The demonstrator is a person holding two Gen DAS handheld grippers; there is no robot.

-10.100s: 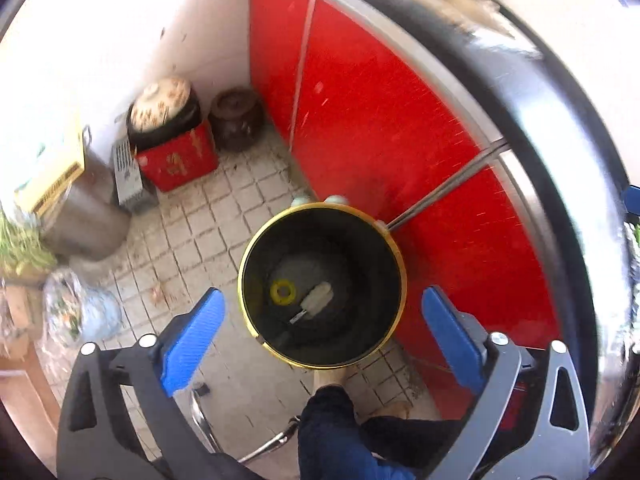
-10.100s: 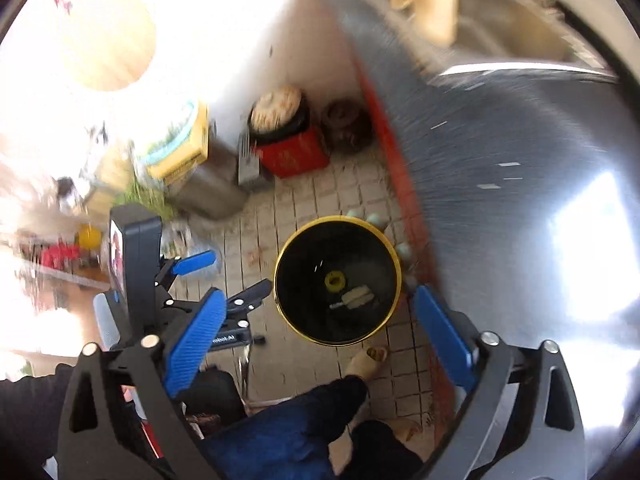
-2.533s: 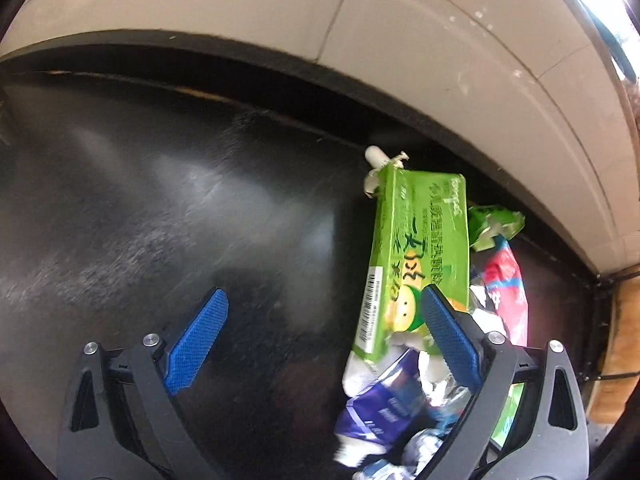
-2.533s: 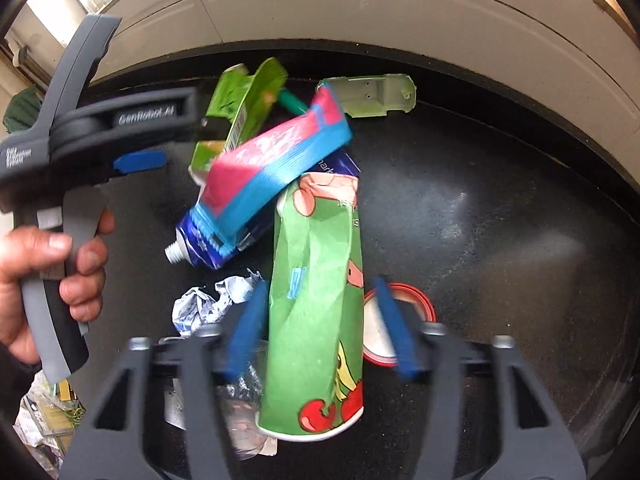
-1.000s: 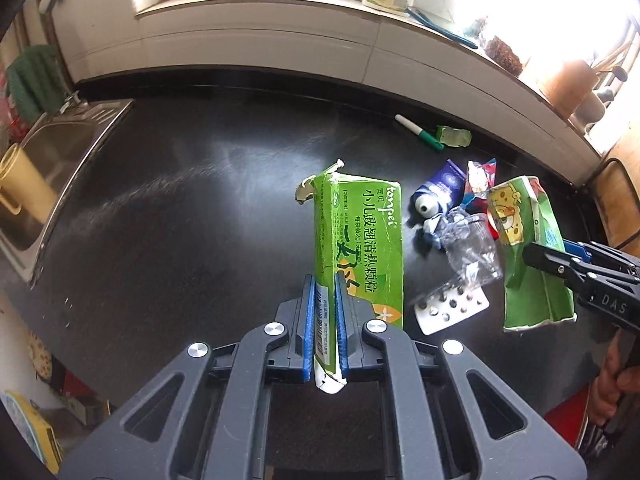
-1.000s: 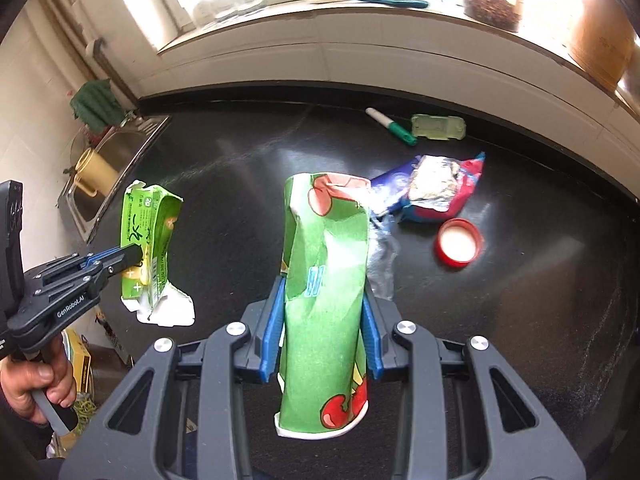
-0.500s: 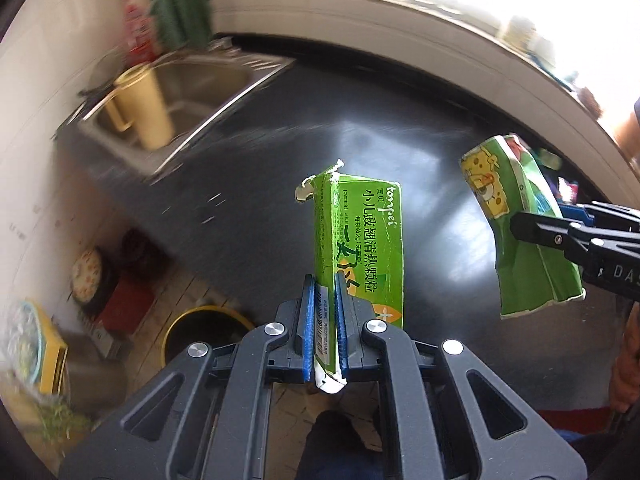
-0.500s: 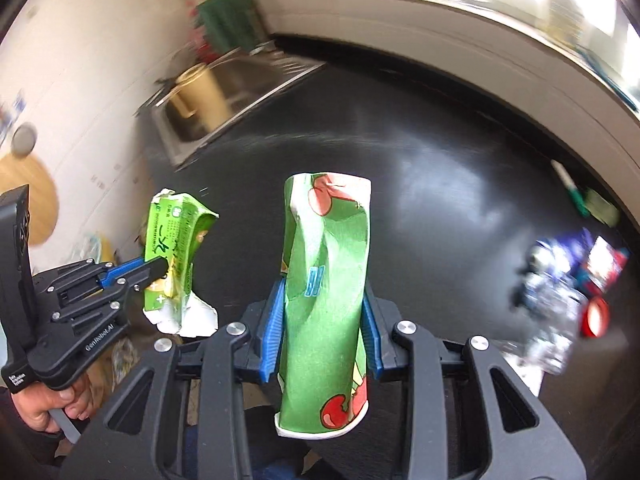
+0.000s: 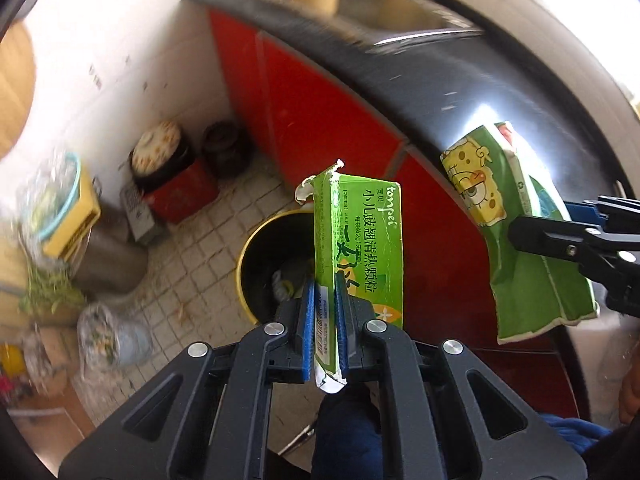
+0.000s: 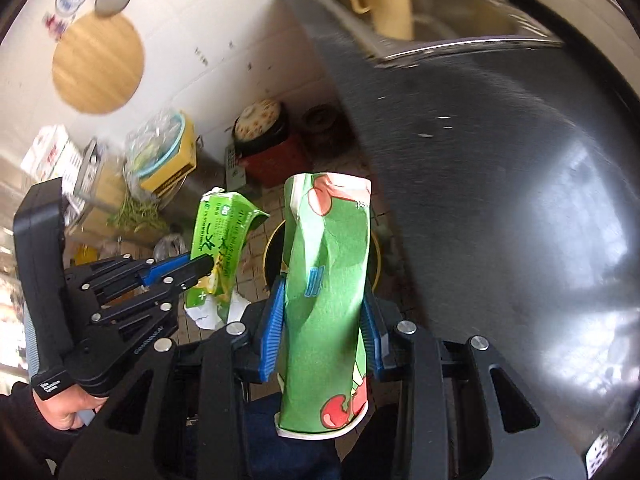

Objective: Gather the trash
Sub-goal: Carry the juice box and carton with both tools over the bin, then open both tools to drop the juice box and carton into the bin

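Trash in both grips: the left gripper (image 9: 322, 316) is clenching a flattened green carton (image 9: 358, 248) by its lower end, long axis running up and away along the fingers; the right gripper (image 10: 322, 330) is squeezing a crumpled green paper cup (image 10: 326, 300) around its middle, rim end nearest the camera, long axis likewise pointing forward. Yellow-rimmed bin (image 9: 256, 268) is standing on the tiled floor below and ahead, against the red cabinet front (image 9: 320, 116). Carton is hanging directly over the bin's mouth, so the left looks nearer to a drop; cup is sitting off to the right, over the counter edge. Both grippers are tilting downward toward the floor.
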